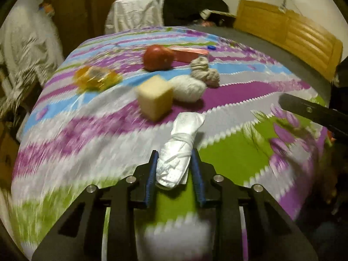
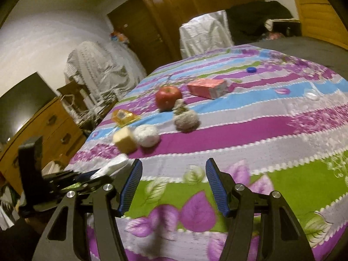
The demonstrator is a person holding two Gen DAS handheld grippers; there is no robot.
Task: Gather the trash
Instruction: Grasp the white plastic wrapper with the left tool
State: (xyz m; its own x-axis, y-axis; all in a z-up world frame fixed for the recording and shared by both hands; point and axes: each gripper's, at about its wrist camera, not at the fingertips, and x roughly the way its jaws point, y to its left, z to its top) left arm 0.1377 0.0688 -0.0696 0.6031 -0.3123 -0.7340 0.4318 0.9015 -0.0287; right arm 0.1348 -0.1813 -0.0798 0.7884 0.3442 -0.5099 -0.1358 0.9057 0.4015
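White crumpled tissue (image 1: 181, 152), knotted round its middle, sits clamped between the blue fingers (image 1: 151, 178) of the left gripper (image 1: 175, 158), low over the bed (image 1: 239, 156); its long axis runs straight out from the fingers, toward what looks like a yellowish cube (image 1: 155, 96). Right gripper (image 2: 174, 165) hovers half open, holding nothing.

Cube (image 1: 155, 96) before apple (image 1: 158, 57), beside yarn ball (image 1: 188, 88).
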